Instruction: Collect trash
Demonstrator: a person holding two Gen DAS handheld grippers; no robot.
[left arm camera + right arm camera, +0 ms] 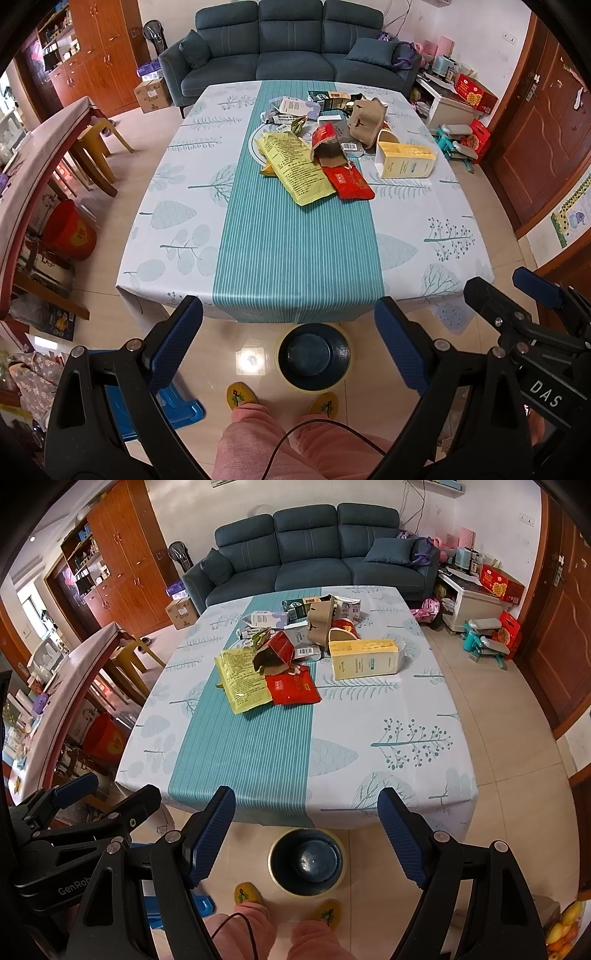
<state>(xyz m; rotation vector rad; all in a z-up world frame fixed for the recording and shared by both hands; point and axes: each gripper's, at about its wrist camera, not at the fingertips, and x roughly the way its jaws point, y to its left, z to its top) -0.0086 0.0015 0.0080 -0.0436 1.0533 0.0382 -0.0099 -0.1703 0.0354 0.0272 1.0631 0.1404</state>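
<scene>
you are holding your left gripper (pixel 288 343) wide open and gripping nothing, short of the near edge of the table (pixel 177 206). from the right wrist view, the letters "genrob" are showing on its black body. on the floor between the two grippers, a dark bin (pixel 314 356) is sitting just in front of your yellow slippers (pixel 242 395).

the trash is lying in a heap toward the far end of the table, well apart from both grippers. going left to right: a yellow bag (pixel 295 168) covered in dark print too small to read, a torn red carton (pixel 327 142), a flat red packet (pixel 349 181) touching the yellow bag, a brown paper piece (pixel 365 118), and a pale yellow box (pixel 406 160) lying on its side, its blue label unreadable.

your right gripper (pixel 306 834) is also spread wide, with nothing between its fingers; "das" is reading on its body in the left wrist view.
</scene>
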